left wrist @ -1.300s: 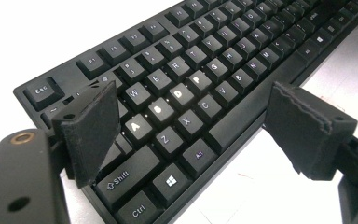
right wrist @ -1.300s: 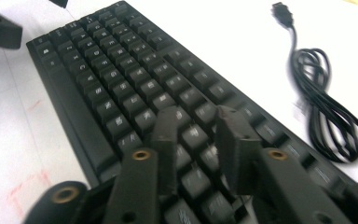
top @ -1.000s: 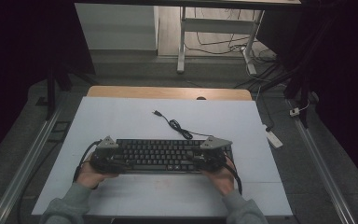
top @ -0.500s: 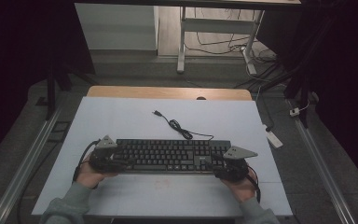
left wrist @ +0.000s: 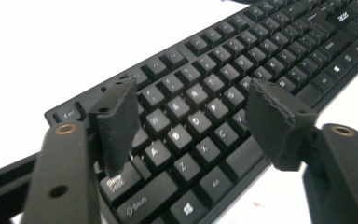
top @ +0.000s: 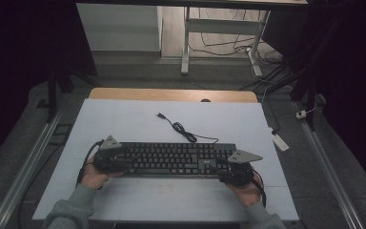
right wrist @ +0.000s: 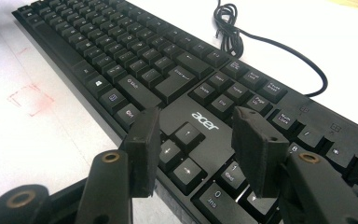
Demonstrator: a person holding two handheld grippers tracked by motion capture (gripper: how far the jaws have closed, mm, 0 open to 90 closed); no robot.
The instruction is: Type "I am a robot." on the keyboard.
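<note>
A black Acer keyboard (top: 176, 160) lies flat on the white table (top: 124, 119), and its black cable (top: 181, 129) curls away behind it. My left gripper (top: 107, 160) hovers over the keyboard's left end. Its jaws (left wrist: 193, 123) stand open above the letter keys (left wrist: 191, 126) with nothing held between them. My right gripper (top: 236, 171) sits at the keyboard's right end, near the front edge. Its jaws (right wrist: 198, 149) are open over the arrow keys (right wrist: 179, 151) and the Acer logo (right wrist: 205, 121). A hand holds each gripper from the table's near side.
Faint red marks (right wrist: 30, 99) show on the table in front of the keyboard. A wooden strip (top: 171, 94) borders the table's far edge. A white power strip (top: 279, 141) lies on the floor to the right, and metal rails (top: 329, 171) run along both sides.
My right gripper has moved right and toward the near edge, uncovering the keyboard's right end. The left gripper and the keyboard have barely moved.
</note>
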